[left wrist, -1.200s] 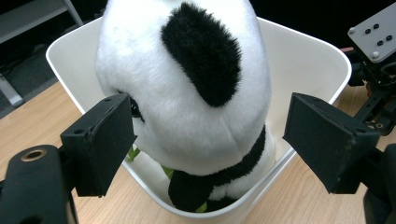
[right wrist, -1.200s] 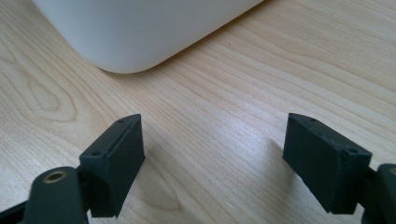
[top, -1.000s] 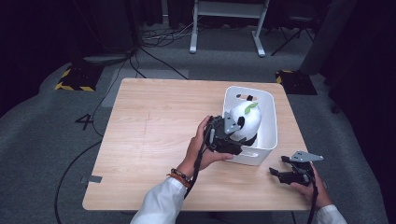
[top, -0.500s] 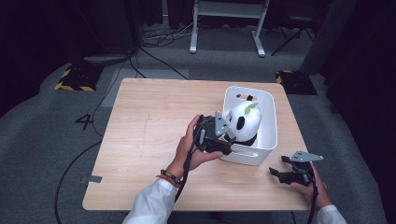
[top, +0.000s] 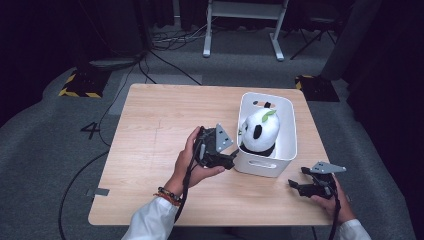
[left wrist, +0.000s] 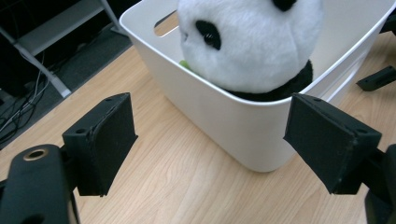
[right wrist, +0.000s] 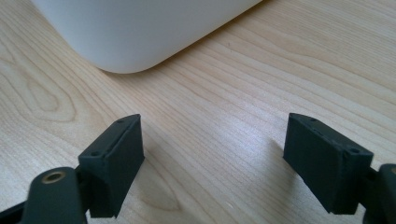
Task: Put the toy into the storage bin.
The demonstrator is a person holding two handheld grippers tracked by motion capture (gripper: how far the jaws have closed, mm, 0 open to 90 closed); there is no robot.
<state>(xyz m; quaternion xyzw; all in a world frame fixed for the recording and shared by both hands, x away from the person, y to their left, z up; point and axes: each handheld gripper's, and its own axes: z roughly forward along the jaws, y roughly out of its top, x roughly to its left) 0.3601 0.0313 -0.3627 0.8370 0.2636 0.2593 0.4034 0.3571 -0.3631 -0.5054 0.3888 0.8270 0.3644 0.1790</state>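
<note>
A plush panda [top: 260, 131] with a green leaf on its head sits inside a white plastic bin [top: 288, 125] on the right part of the wooden table [top: 155, 120]. My left gripper [top: 233, 156] hovers just left of the bin's near corner, open and empty. In the left gripper view the panda [left wrist: 252, 42] and the bin's rim [left wrist: 243, 100] lie beyond the wide-apart jaws of the left gripper [left wrist: 210, 140]. My right gripper [top: 295, 181] rests near the table's front right, open. In its own view the right gripper [right wrist: 212, 154] has bare wood between its jaws and the bin's corner [right wrist: 126, 32] ahead.
The table's front edge runs close behind both hands. A cable trails from the left gripper down over the front edge. On the floor beyond the table lie cables, yellow-black marked plates [top: 80, 82] and a white frame's legs [top: 240, 30].
My left gripper has drawn back out of the bin, moving left and toward the front, away from the panda. The panda stays in the bin. The right gripper has not moved.
</note>
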